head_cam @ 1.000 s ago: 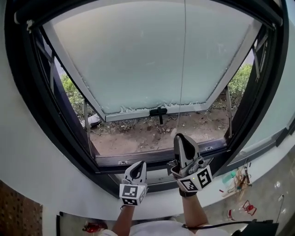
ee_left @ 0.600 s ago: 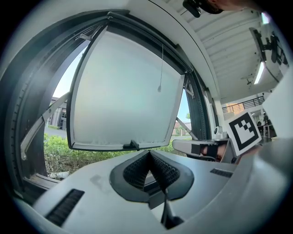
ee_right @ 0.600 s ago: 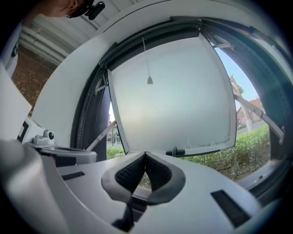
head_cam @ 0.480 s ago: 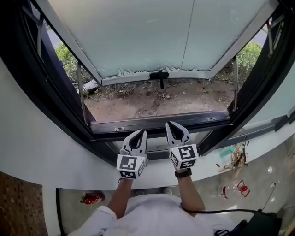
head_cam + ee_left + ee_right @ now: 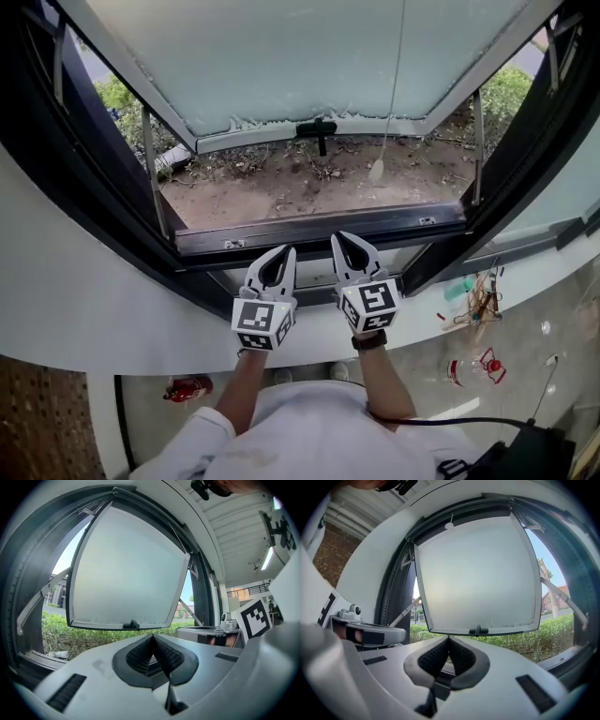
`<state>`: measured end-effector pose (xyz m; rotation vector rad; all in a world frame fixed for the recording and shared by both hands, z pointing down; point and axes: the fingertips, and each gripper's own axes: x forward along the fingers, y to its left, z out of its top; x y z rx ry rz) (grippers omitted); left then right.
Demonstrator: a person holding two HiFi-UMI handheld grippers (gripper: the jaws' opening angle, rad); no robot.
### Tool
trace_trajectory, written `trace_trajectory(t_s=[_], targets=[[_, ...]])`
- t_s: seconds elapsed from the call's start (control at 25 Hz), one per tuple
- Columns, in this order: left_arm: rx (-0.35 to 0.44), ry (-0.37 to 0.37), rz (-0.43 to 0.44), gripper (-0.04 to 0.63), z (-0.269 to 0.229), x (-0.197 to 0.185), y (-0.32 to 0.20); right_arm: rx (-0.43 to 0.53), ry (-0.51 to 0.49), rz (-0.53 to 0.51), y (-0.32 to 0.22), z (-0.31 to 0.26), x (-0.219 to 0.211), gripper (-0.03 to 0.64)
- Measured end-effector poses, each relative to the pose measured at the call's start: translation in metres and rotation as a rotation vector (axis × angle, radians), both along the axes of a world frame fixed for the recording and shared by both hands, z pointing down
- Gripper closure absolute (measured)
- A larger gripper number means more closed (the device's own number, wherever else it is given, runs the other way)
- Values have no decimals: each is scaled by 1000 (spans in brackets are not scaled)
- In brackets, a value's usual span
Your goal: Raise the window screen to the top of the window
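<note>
left gripper [image 5: 281, 253]: clenched, pads meet tip to tip, nothing between them; just on the near side of the bottom frame rail [image 5: 319, 232], about mid-length.
right gripper [image 5: 345, 240]: also clenched and empty; just on the near side of the same rail, close beside the left one, not touching it.
bottom frame rail: dark metal, runs across the opening; both grippers point at it, touching nothing.
window screen, place: no mesh spans the opening above the bottom frame rail. Likely already drawn up into the top frame rail [image 5: 461, 509], at the far end of the opening from the bottom rail; the screen itself is hidden.
window screen, look: only its pull cord [image 5: 392, 84] shows, a thin pale line ending in a small teardrop knob [image 5: 375, 170]. In the head view the knob hangs beyond the bottom rail, right of middle.
handling (judgement): mesh should be light, soft and easy to snag or crease; probably on a spring roller, so it may snap up if let go.
where to hold (judgement): the cord just above the knob, so the knob stops the pads sliding off. A bare thin cord is likely slippery. Don't pinch the mesh.
frosted sash [image 5: 300, 56]: swung outward beyond the bottom rail, black handle [image 5: 317, 128] on its lower edge.
outside: bare soil [image 5: 309, 183], then bushes [image 5: 506, 94].
</note>
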<state>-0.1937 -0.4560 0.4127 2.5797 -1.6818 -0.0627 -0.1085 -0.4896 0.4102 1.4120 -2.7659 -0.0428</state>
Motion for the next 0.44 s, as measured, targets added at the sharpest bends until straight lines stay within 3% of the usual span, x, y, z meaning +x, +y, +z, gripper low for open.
trace_trajectory(t_s=[0.12,0.44], targets=[[-1,34,16,594,-5,2,1,-17,-9,-4,0,4,1,615],[25,26,14,594,-13,1,-5,-16,-10,-7,-6,3,1,615]])
